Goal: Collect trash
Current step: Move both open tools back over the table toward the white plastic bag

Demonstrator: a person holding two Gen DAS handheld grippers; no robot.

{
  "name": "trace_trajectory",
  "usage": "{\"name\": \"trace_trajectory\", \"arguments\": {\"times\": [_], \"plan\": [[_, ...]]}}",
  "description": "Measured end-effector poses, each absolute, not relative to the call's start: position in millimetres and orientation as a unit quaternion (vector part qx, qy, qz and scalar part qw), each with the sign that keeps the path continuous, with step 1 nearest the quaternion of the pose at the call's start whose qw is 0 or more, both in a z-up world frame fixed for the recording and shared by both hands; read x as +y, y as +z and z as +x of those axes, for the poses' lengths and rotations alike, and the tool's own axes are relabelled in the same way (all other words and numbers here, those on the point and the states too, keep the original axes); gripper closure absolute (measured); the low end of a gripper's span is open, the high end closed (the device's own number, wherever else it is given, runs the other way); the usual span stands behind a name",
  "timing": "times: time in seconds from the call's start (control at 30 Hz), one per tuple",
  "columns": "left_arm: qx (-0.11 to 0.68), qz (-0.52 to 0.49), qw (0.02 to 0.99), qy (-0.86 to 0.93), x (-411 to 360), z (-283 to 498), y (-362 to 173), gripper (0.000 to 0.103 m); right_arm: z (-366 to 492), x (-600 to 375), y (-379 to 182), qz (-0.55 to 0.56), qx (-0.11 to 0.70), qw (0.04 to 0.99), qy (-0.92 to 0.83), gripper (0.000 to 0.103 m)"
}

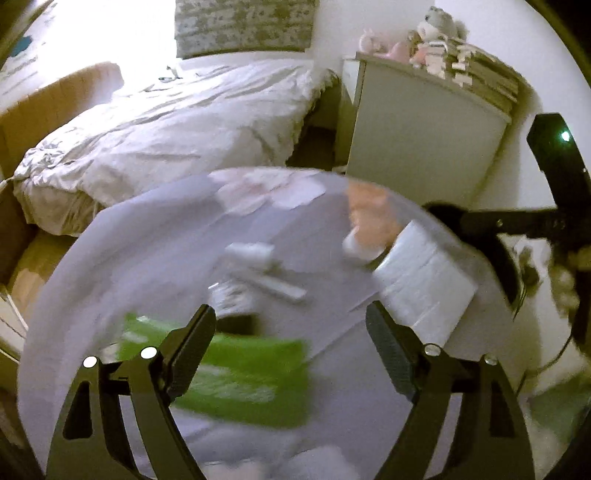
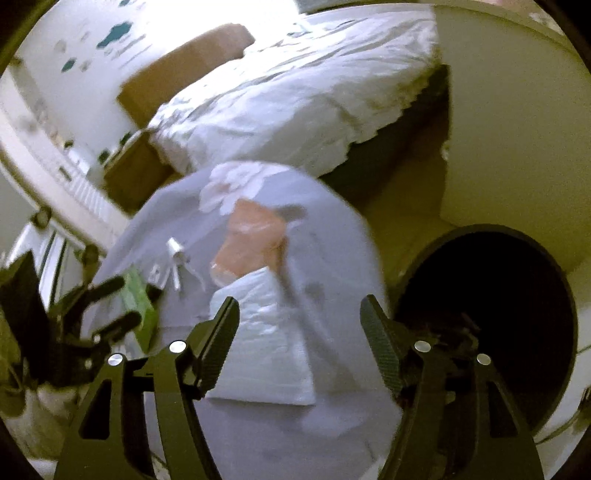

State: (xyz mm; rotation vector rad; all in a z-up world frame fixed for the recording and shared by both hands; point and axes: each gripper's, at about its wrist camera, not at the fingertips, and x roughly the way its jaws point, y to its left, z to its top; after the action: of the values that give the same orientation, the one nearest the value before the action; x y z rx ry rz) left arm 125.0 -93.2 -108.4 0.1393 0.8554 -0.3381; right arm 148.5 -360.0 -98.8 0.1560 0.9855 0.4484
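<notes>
A round grey table [image 1: 155, 236] [image 2: 332, 258] holds trash: a green packet [image 1: 251, 376] [image 2: 138, 302], a white plastic bag [image 1: 424, 280] [image 2: 266, 343], an orange wrapper [image 1: 373, 218] [image 2: 255, 236], crumpled white tissue [image 1: 273, 188] [image 2: 232, 184] and small white scraps [image 1: 258, 266] [image 2: 175, 262]. My left gripper [image 1: 291, 350] is open just over the green packet, jaws wide apart; it also shows at the left of the right wrist view [image 2: 114, 299]. My right gripper [image 2: 299, 339] is open above the white bag and shows at the right of the left wrist view [image 1: 461, 229]. Both are empty.
A black round bin [image 2: 491, 314] stands right of the table. A bed with a white duvet [image 1: 177, 125] [image 2: 295, 92] lies behind. A white cabinet [image 1: 421, 133] with soft toys [image 1: 428, 33] stands at the back right. Cardboard boxes [image 2: 184, 77] sit by the bed.
</notes>
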Motion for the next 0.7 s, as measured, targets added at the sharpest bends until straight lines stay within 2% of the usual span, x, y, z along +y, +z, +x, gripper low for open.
{"name": "trace_trajectory", "arguments": {"times": [0.07, 0.2, 0.27, 0.4, 0.47, 0.6, 0.7], "plan": [[0.417, 0.089, 0.886, -0.184, -74, 124, -111, 0.018, 148, -349, -104, 0.064, 0.476, 0.848, 0.223, 0.029], [0.411, 0.170, 0.864, -0.237, -51, 127, -116, 0.017, 146, -327, -115, 0.029, 0.491, 0.838, 0.236, 0.028], [0.411, 0.201, 0.853, -0.253, -45, 129, -119, 0.010, 146, -319, -119, 0.016, 0.496, 0.835, 0.236, 0.022], [0.411, 0.246, 0.835, -0.271, -41, 136, -130, 0.009, 144, -296, -132, -0.025, 0.508, 0.828, 0.237, 0.018], [0.408, 0.255, 0.831, -0.279, -42, 139, -133, 0.009, 139, -282, -137, -0.063, 0.501, 0.831, 0.233, 0.009], [0.398, 0.295, 0.812, -0.308, -53, 131, -144, 0.008, 130, -263, -145, -0.126, 0.490, 0.832, 0.228, 0.009], [0.385, 0.320, 0.801, -0.327, -61, 123, -147, 0.005, 128, -260, -150, -0.128, 0.487, 0.833, 0.230, 0.009]]}}
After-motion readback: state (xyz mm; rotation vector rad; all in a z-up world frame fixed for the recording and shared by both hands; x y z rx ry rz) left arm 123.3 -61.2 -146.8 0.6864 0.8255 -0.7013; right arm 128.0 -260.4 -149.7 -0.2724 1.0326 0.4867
